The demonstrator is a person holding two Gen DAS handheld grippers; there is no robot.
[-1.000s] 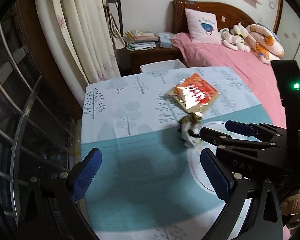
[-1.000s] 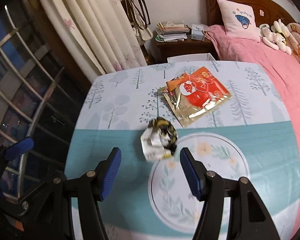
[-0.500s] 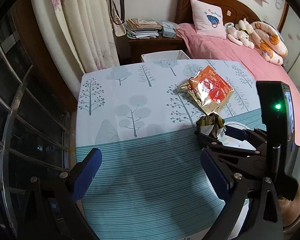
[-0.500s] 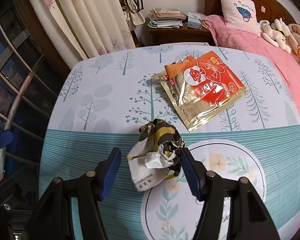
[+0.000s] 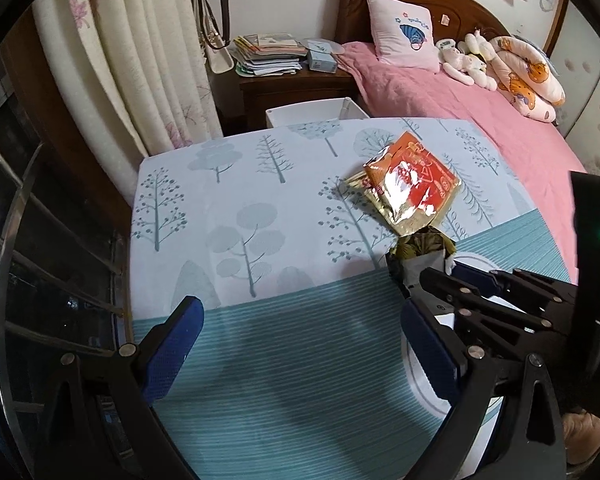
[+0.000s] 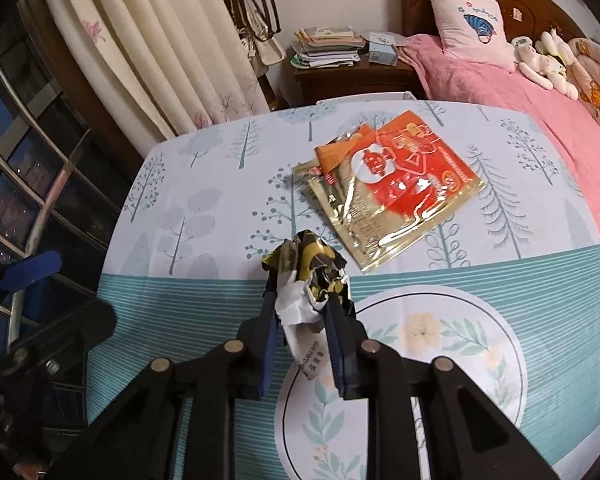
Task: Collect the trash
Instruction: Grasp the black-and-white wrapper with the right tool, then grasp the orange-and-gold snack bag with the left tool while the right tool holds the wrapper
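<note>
A crumpled black, yellow and white wrapper (image 6: 306,276) sits between the fingers of my right gripper (image 6: 300,304), which is shut on it just above the tablecloth. It also shows in the left wrist view (image 5: 422,254), held by the right gripper (image 5: 440,276). A flat red and gold snack bag (image 6: 392,196) lies on the table just beyond it, also seen from the left (image 5: 408,182). My left gripper (image 5: 304,344) is open and empty over the striped near part of the table.
The table has a tree-print and teal striped cloth (image 5: 240,216). A white bin (image 5: 312,114) stands behind the table's far edge. A nightstand with books (image 5: 276,60), a curtain (image 5: 140,60) and a pink bed (image 5: 460,100) lie beyond.
My right gripper moved forward around the crumpled wrapper and closed on it. The left gripper drew back slightly and stayed open.
</note>
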